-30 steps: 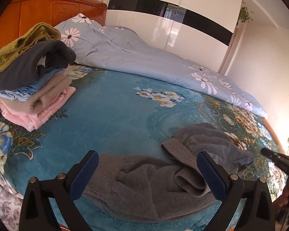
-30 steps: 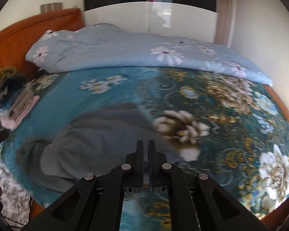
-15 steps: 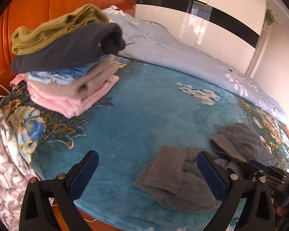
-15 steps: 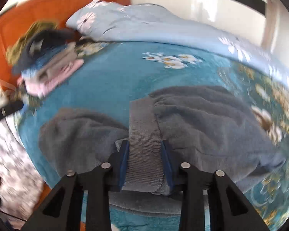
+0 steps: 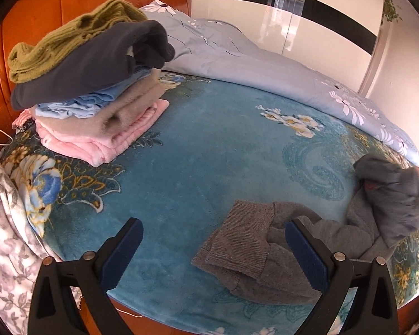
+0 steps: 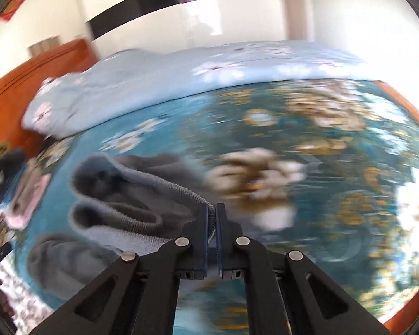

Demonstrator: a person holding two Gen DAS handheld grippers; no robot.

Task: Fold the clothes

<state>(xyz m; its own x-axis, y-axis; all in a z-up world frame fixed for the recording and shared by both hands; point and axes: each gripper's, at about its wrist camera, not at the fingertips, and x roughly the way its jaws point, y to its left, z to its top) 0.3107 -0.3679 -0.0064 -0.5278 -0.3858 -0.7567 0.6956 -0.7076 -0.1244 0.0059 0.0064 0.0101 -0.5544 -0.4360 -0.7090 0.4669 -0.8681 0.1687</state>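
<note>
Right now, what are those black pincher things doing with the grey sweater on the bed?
A person is folding clothes with a gripper in each hand. The right gripper has just been closing and is pinched shut on the ribbed edge of the grey sweater, lifting part of it off the blue blanket. The left gripper is wide open over the sweater's cuff, not holding anything. A stack of folded clothes sits by the headboard.

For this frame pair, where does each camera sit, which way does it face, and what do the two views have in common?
Left wrist: on the left gripper, angled down across the bed toward the headboard and folded pile; its open jaws frame a ribbed cuff of the grey sweater.
Right wrist: on the right gripper, facing the wardrobe; its jaws are shut on the sweater's ribbed edge, picture blurred.
Shared: bed, grey sweater, folded pile, quilt, wardrobe.
</note>
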